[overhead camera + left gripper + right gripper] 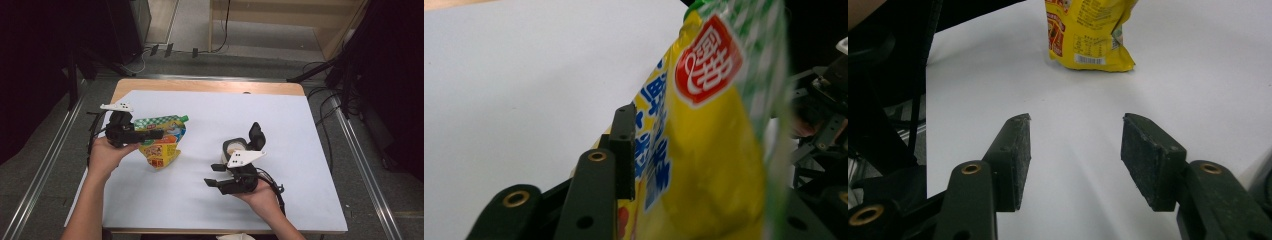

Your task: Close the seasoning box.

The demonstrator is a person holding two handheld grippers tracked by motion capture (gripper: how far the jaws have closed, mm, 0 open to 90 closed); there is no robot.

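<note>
L gripper [150, 134] jaws loose around yellow snack pouch [161, 142] nr tabletop's left edge, R gripper [1074, 150] wide, empty; advise re-clamp pouch top firmly w/ L before lifting.

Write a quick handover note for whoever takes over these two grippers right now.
Left gripper: around the upper part of the yellow pouch, which stands on the white sheet with its green top up. One pad sits beside the pouch; whether it still presses cannot be told.
Right gripper: open, nothing between its jaws, low over the sheet, aimed at the pouch.
A small tub with its black lid flipped up stands just beyond the right hand.
Done: pouch upright on the sheet. Left: probably let go of the pouch and deal with the tub.
</note>
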